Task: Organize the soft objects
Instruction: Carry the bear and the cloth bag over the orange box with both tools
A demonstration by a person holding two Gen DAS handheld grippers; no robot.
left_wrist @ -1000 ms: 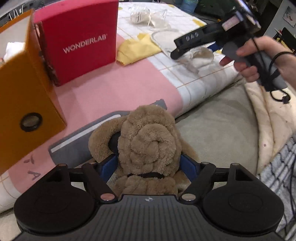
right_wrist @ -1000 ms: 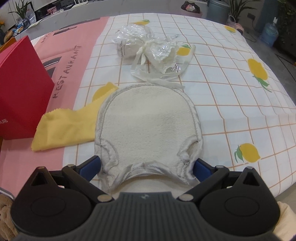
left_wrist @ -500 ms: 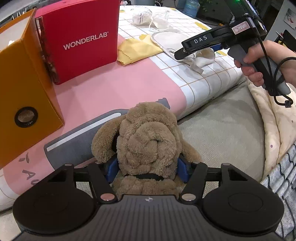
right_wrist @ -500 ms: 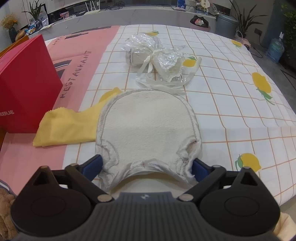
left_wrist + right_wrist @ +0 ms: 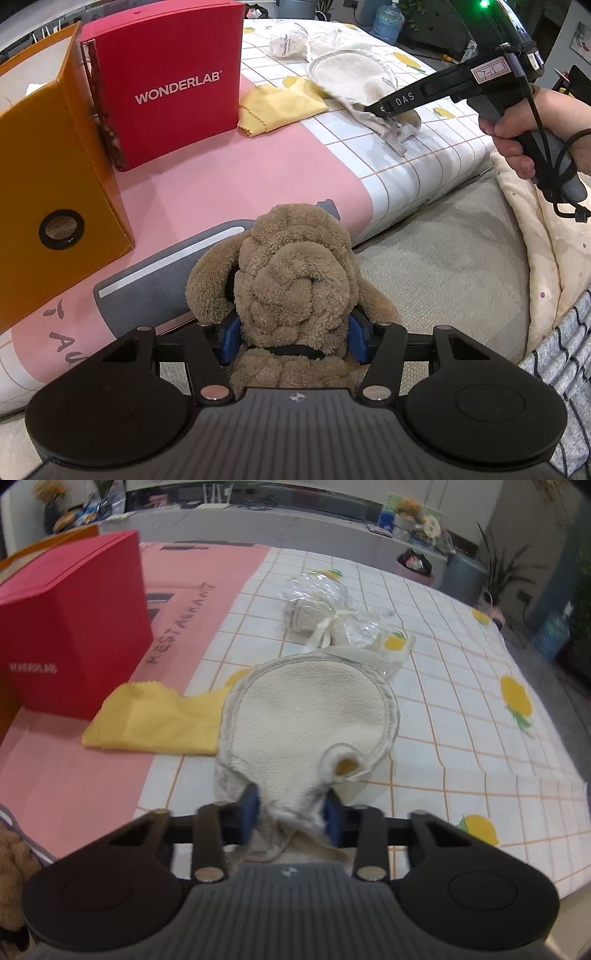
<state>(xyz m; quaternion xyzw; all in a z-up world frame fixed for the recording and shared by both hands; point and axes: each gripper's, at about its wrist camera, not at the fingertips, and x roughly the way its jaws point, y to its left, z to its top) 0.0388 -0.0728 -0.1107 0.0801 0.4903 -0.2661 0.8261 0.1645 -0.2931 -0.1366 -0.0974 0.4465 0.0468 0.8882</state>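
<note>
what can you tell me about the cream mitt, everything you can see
The cream mitt is a flat, rounded piece of fuzzy towelling with a stitched grey-white border. It lies on the checked lemon-print cloth, its edge overlapping a yellow cloth. Its near end is bunched up between the closing right claw and lifted slightly.

There are two upright boxes, one red box (image 5: 173,74) and one orange box (image 5: 55,184), and one brown plush toy (image 5: 295,280). Flat cloth items number two: one yellow cloth (image 5: 155,720) and one cream terry mitt (image 5: 310,720). One clear-wrapped bundle tied with ribbon (image 5: 321,605) lies on the one patterned sheet (image 5: 461,701), and there are two grippers, the left gripper (image 5: 293,332) and the right gripper (image 5: 291,812), plus one visible hand (image 5: 532,129).
</note>
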